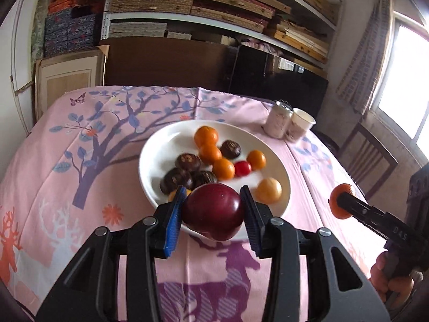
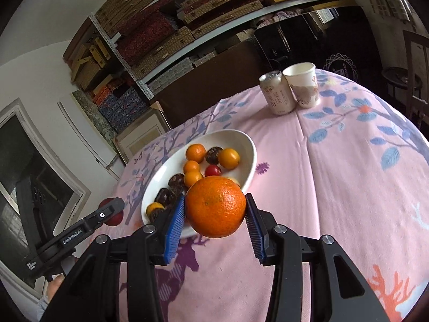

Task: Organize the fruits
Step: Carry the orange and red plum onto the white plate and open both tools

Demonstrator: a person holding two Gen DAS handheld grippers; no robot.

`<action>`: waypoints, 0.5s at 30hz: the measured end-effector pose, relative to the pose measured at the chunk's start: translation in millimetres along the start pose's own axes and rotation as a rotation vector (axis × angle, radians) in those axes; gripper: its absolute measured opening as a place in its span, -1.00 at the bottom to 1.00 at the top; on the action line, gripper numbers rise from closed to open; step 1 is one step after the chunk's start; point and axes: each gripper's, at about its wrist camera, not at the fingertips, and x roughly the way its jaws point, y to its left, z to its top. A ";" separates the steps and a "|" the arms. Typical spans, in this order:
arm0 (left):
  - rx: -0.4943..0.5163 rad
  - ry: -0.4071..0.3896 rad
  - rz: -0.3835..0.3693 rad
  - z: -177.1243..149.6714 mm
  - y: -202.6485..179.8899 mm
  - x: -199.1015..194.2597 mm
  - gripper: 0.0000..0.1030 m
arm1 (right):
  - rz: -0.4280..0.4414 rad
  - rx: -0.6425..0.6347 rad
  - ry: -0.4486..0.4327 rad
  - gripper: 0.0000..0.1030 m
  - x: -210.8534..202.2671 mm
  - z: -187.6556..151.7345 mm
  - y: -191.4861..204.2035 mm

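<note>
While your left gripper clamps the dark red plum and your right gripper the round orange, lower both gently into the white ceramic bowl without squeezing harder.

Clothed table: plate, can, cup

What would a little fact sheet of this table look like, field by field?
Left gripper: shut on a dark red plum
Right gripper: shut on a large orange
White bowl: small orange fruits, dark brown fruits, one small red fruit
Behind bowl: can touching paper cup
Surface: pink patterned tablecloth
</note>
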 end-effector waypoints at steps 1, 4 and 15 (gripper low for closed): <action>-0.011 -0.007 0.010 4.5 3.2 4.9 -0.21 | 0.012 -0.005 -0.008 -0.14 6.1 7.1 6.0; -0.027 -0.022 0.055 6.2 10.8 22.0 -0.21 | 0.049 -0.012 -0.037 -0.14 25.5 18.4 17.7; 0.050 -0.070 0.216 -7.0 8.0 22.1 -0.21 | -0.018 -0.076 0.015 -0.14 43.2 -7.1 18.6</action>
